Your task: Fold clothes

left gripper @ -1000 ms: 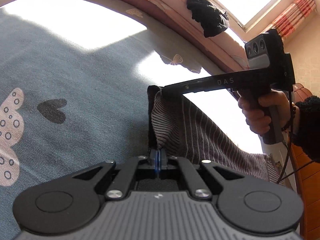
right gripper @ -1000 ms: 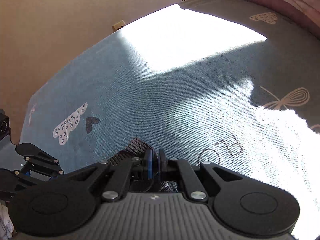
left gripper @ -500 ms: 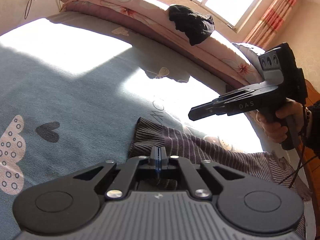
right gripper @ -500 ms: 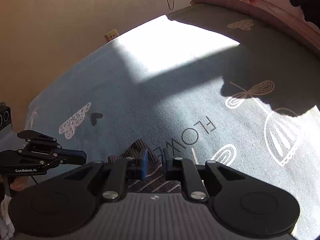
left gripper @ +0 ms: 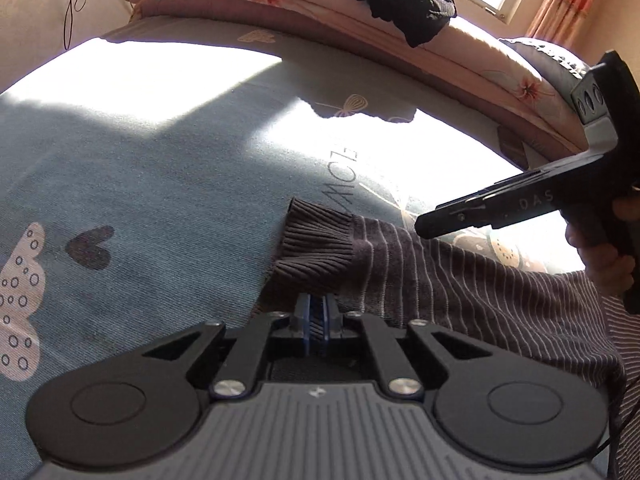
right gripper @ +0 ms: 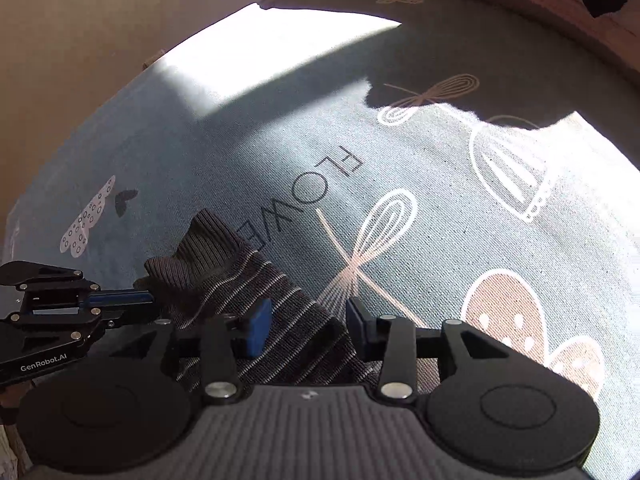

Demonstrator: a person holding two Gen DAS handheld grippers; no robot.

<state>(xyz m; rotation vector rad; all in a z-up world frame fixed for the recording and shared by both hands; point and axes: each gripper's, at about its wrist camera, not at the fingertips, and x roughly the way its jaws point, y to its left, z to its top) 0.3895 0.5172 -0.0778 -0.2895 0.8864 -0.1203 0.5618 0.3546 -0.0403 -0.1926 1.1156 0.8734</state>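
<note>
The striped garment (left gripper: 460,280), dark brown knit with thin pale lines, lies on the bed (left gripper: 160,184), its ribbed cuff or hem band (left gripper: 316,248) spread flat on the blue-grey printed sheet. Whether this is a sleeve or the body's edge cannot be told from here.

Seen from the left hand-held gripper (left gripper: 316,316), the ribbed band lies straight ahead, touching the fingertips. The cloth's long axis then runs away to that gripper's right, toward the person's other hand (left gripper: 608,264). The left gripper's jaws stand nearly together with a thin fold of the ribbed edge between the blue pads, so it appears clamped on the garment.

From the right hand-held gripper (right gripper: 308,320), the striped cloth (right gripper: 256,296) lies directly under and between the fingers, running forward and to the left toward the ribbed end (right gripper: 208,240). This gripper's jaws are wide apart, holding nothing and hovering just above the fabric. The left gripper (right gripper: 120,300) shows at its lower left, nipping the band's near corner.

The left gripper is therefore the nearer one to the ribbed end, and the only one with a hold; the right sits farther along the cloth's length. Any fold would likely turn on that axis, with the band carried along or across it.

A black garment (left gripper: 404,0) lies on the folded pink quilt (left gripper: 280,0), far ahead of both.
</note>
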